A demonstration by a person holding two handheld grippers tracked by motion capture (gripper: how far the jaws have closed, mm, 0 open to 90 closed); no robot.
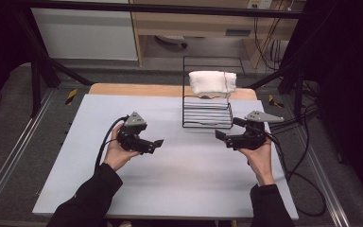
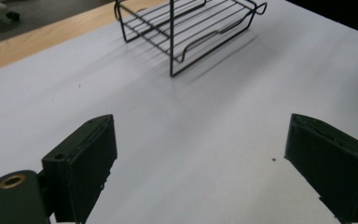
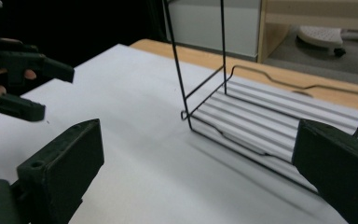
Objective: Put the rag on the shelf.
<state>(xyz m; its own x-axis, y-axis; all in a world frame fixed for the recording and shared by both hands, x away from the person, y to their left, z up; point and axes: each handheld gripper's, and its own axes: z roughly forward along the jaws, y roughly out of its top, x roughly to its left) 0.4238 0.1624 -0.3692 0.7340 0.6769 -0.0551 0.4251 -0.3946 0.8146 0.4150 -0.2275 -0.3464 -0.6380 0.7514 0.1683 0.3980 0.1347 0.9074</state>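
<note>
Nearest us, the left tool (image 1: 159, 142) and right tool (image 1: 219, 135) hang wide apart and empty over the tabletop (image 1: 179, 184); beyond and between them the white folded towel (image 1: 211, 82) drapes the wire rack (image 1: 208, 113). We judge it soft and light, best pinched at a hanging edge

two grippers: a left gripper (image 1: 158, 143) and a right gripper (image 1: 220, 135), one in each of the person's two hands, each with two black jaws and one grey three-cornered plate on top. one black wire rack (image 1: 208, 113) stands on one pale tabletop (image 1: 179, 179). one folded white towel (image 1: 212, 83) lies on the rack's upper edge.
</note>
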